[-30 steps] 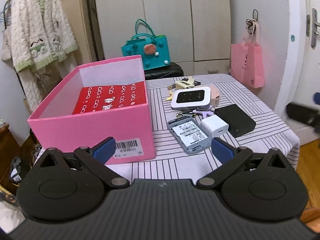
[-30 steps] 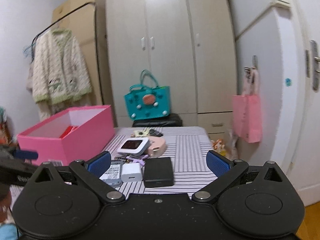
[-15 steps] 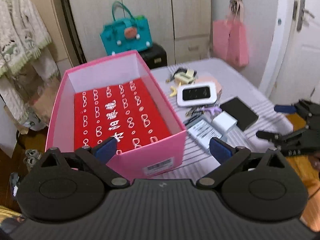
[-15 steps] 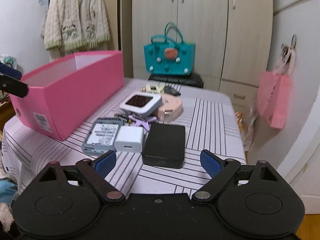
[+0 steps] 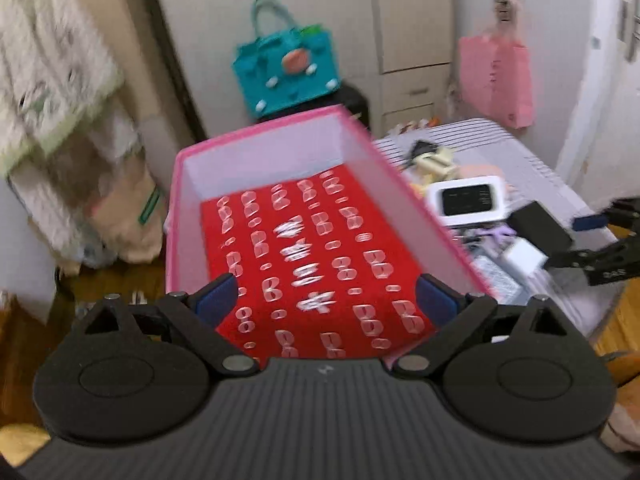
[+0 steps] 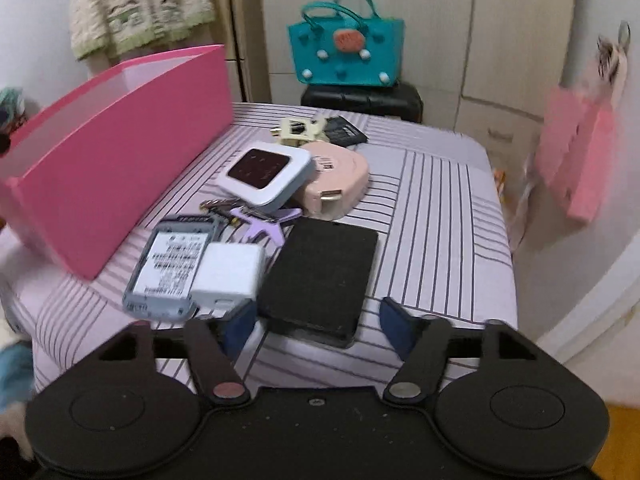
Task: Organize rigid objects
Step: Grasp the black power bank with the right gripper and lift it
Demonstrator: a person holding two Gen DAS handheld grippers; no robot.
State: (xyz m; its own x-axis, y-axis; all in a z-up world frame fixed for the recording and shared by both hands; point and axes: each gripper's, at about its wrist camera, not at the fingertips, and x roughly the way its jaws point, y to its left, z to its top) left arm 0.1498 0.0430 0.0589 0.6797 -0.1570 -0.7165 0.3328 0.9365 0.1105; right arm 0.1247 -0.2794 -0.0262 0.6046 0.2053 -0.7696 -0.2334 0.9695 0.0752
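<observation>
**Both grippers empty, right one closing over the black box**

Right gripper (image 6: pixel 314 322): jaws wide, closing, straddling the near end of the black box (image 6: pixel 320 276), pads not touching. White charger (image 6: pixel 226 276) just beside its left finger, overlapping the grey router (image 6: pixel 168 268). Left gripper (image 5: pixel 326 304): wide, closing slightly, empty, over the pink box (image 5: pixel 360 152) with its red printed floor. All on the striped tablecloth (image 6: pixel 440 220).

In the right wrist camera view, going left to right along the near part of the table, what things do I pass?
pink box → grey device with the label → white charger → black flat box → bare striped tablecloth.
</observation>
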